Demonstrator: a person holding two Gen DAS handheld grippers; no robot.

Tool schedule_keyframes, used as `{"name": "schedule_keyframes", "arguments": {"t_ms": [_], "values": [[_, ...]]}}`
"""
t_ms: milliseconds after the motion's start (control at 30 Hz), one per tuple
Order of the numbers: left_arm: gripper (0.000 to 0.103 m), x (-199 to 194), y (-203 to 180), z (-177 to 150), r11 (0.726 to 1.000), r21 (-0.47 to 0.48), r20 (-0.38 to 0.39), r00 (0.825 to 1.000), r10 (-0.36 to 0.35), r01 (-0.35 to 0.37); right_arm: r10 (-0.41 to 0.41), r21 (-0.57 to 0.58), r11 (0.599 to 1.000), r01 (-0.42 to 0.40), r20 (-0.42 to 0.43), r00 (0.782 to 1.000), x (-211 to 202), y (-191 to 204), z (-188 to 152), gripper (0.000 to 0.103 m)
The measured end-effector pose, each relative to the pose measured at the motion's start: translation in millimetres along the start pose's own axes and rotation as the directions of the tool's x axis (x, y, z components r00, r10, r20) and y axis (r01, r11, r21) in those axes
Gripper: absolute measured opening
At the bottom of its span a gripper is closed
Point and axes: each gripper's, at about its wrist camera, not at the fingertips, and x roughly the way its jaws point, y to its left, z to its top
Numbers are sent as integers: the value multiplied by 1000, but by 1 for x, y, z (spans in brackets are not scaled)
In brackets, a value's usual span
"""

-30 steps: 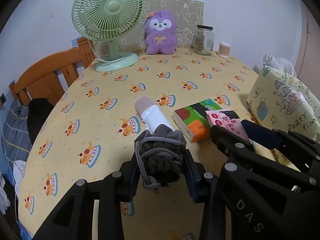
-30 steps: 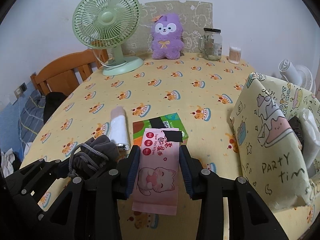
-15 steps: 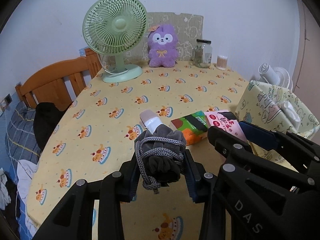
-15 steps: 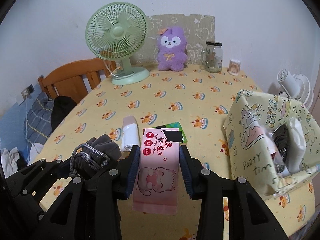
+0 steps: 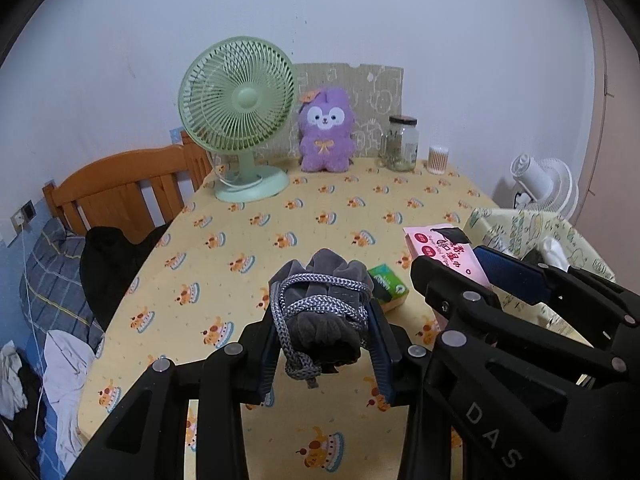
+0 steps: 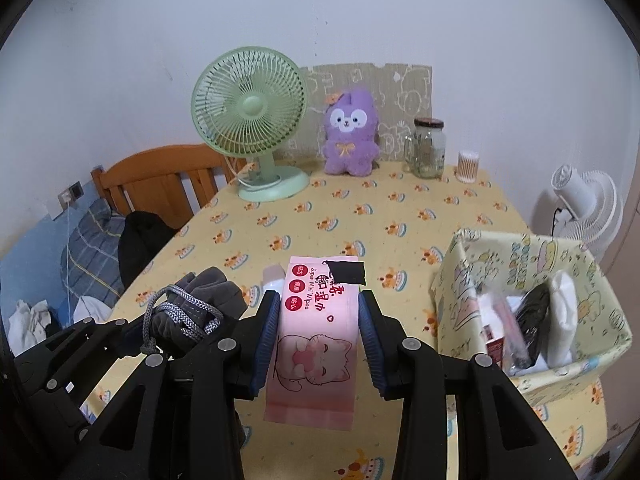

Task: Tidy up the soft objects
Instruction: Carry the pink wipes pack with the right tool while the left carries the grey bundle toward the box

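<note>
Progress: two soft items are lifted clear of the bench (image 6: 400, 216); several things are already lodged in the fabric bin (image 6: 592, 276) at the right of the frame.
Remaining: a green tissue pack (image 5: 387, 283) and a white roll (image 6: 273, 276) are left on the bench, judged still to be sorted.
Left gripper (image 5: 322, 343): clenched on a grey drawstring pouch (image 5: 320, 320), lower centre of its view.
Right gripper (image 6: 319, 340): clamped on a pink wet-wipes pack (image 6: 316, 344), lower centre of its view.
Pouch: velvety cloth, bunched, bound with braided cord.
Wipes pack: flat glossy film rectangle with a cat print.
Bin: soft-walled, open-topped, cartoon-printed.
Bench cover: yellow cloth with a cake pattern.
</note>
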Motion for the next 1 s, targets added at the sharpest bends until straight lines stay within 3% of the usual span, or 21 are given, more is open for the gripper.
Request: {"name": "schedule_keyframes", "arguments": {"t_ms": [433, 1000], "values": [[40, -15, -19, 22, 1000, 13, 66, 998, -23, 22, -23, -8, 1000, 24, 63, 998, -24, -14, 19, 43], [40, -4, -76, 46, 996, 59, 101, 992, -78, 72, -92, 24, 996, 90, 106, 990, -36, -72, 35, 43]]}}
